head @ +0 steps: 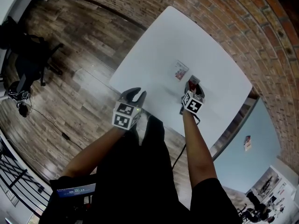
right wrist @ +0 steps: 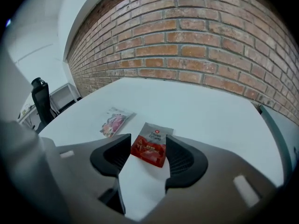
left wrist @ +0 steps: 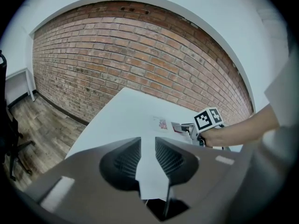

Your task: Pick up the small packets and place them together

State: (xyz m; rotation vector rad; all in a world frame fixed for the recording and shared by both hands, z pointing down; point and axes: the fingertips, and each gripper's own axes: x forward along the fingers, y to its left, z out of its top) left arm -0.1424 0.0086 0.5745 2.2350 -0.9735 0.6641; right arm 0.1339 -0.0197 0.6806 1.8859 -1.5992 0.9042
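Table [head: 187,36] white w/ 2 packets, red packet [right wrist: 148,148] flat on it between R gripper [head: 192,84] jaws, jaws apart, 1 per side, no clamp, pink-print packet [right wrist: 113,122] near, ahead-left, L gripper [head: 136,95] at near table edge, jaws slightly apart, empty.

White desk [head: 163,45], two small packets.
The pale printed packet [right wrist: 113,122] lies near the red packet [right wrist: 149,146], not touching it.
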